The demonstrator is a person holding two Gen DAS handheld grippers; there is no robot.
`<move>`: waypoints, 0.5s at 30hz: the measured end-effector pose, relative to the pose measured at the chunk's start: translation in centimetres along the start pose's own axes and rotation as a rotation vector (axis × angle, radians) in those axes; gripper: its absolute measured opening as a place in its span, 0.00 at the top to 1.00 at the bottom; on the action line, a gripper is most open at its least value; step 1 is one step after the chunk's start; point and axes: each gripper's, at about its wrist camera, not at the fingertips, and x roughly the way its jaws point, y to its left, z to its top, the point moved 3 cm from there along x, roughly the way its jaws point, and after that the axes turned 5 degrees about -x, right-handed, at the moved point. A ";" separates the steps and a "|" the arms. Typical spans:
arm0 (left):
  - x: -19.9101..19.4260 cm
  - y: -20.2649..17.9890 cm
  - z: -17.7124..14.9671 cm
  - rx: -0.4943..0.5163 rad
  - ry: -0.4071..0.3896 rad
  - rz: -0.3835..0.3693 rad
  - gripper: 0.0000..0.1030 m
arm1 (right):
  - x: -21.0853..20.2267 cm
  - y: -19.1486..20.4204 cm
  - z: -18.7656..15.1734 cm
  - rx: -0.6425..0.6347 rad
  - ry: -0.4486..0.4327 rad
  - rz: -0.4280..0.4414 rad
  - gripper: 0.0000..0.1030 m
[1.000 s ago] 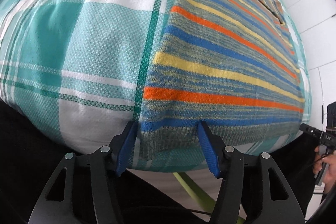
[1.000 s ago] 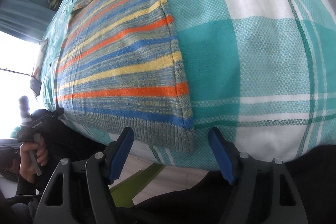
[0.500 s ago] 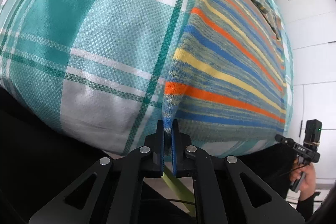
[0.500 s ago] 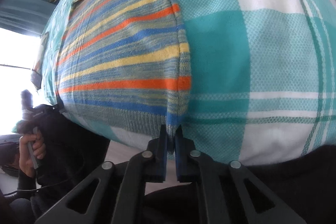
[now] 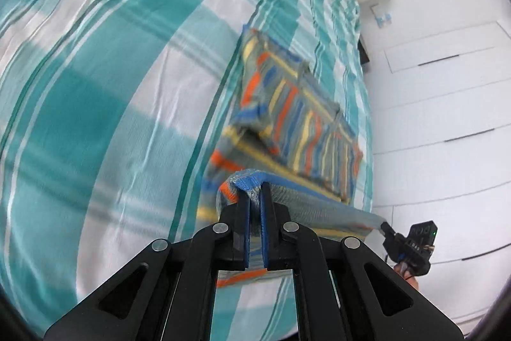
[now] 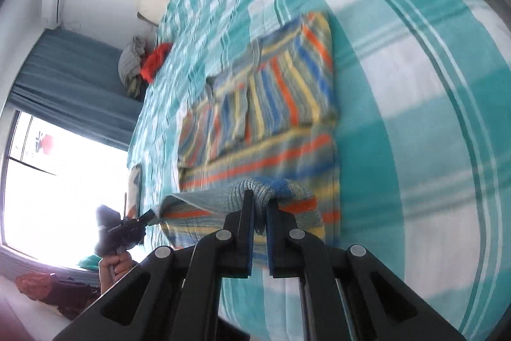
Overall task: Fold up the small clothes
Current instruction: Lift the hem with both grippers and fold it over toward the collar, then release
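Striped sweater (image 5: 297, 114) hem (raised) stretched taut between both grippers.

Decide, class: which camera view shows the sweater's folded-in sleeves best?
The right wrist view: both sleeves lie across the striped sweater, fairly complete. The left wrist view shows the same sleeves narrower, foreshortened and more blurred.
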 end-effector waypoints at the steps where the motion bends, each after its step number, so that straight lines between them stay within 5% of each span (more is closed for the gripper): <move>1: 0.9 -0.6 1.9 -0.006 -0.007 -0.001 0.97 | 0.8 -0.2 2.1 -0.005 -0.017 -0.014 0.94; 7: 7.7 -3.7 10.4 -0.005 -0.011 0.053 0.97 | 5.4 -2.8 11.9 0.062 -0.068 -0.032 0.94; 12: 12.2 -3.9 14.8 0.001 -0.039 0.109 0.95 | 9.5 -5.8 16.9 0.107 -0.115 -0.040 0.93; 14: 12.2 -3.5 16.4 -0.047 -0.111 0.113 0.87 | 11.1 -7.2 18.5 0.143 -0.179 -0.012 0.80; 15: 11.9 -3.3 17.0 -0.067 -0.140 0.108 0.71 | 11.5 -7.8 18.9 0.172 -0.226 -0.012 0.72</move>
